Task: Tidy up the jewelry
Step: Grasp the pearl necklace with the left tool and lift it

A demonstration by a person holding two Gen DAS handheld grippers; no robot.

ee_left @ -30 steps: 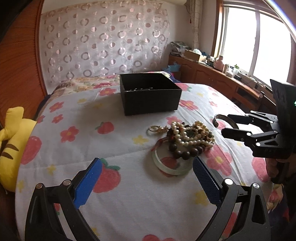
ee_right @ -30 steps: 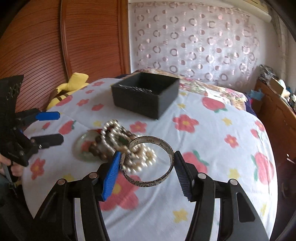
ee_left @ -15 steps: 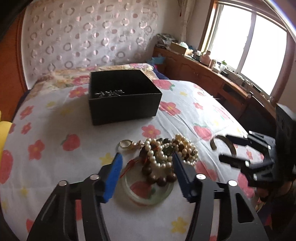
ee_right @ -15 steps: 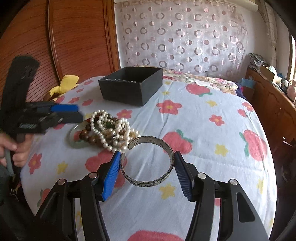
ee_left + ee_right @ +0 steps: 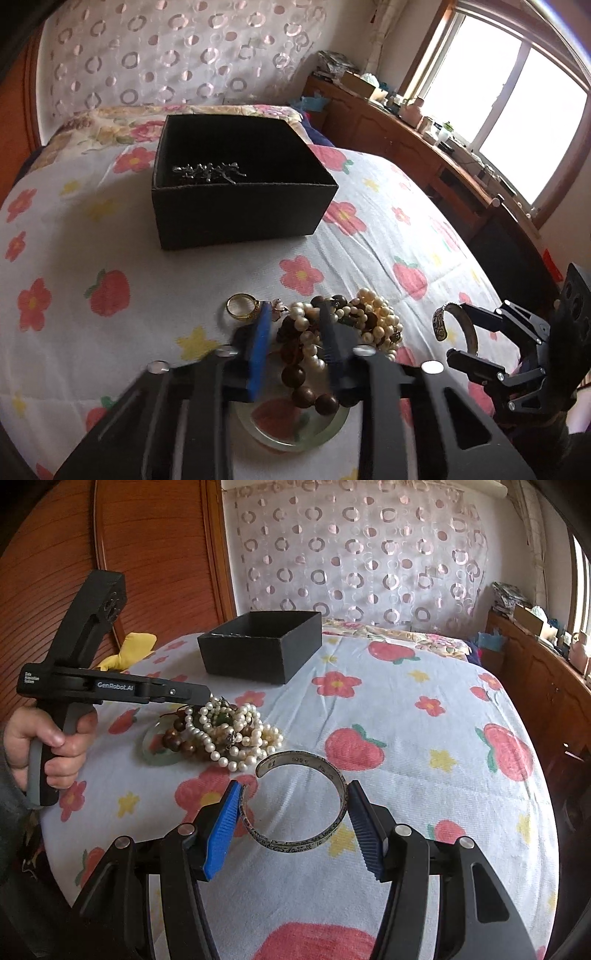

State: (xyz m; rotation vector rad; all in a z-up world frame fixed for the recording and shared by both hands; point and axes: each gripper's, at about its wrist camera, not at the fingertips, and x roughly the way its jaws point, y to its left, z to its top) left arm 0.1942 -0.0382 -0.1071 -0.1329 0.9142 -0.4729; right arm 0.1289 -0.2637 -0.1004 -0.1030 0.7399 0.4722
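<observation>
The left gripper (image 5: 293,332) was closing on the bead and pearl strands (image 5: 306,343) heaped mid-bed. The right gripper (image 5: 291,812) pinched the silver cuff (image 5: 301,805) just beside them. Bare bedspread (image 5: 424,738) lay between the pile and the black box (image 5: 236,218).

A tangled heap of pearl strands (image 5: 373,314) and dark wooden beads (image 5: 306,387) lies on a pale green bangle (image 5: 291,435); a gold ring (image 5: 240,306) sits just beside it. An engraved silver cuff (image 5: 301,801) is held off the bedspread. The open black box (image 5: 236,184) contains a silver brooch (image 5: 208,171).
</observation>
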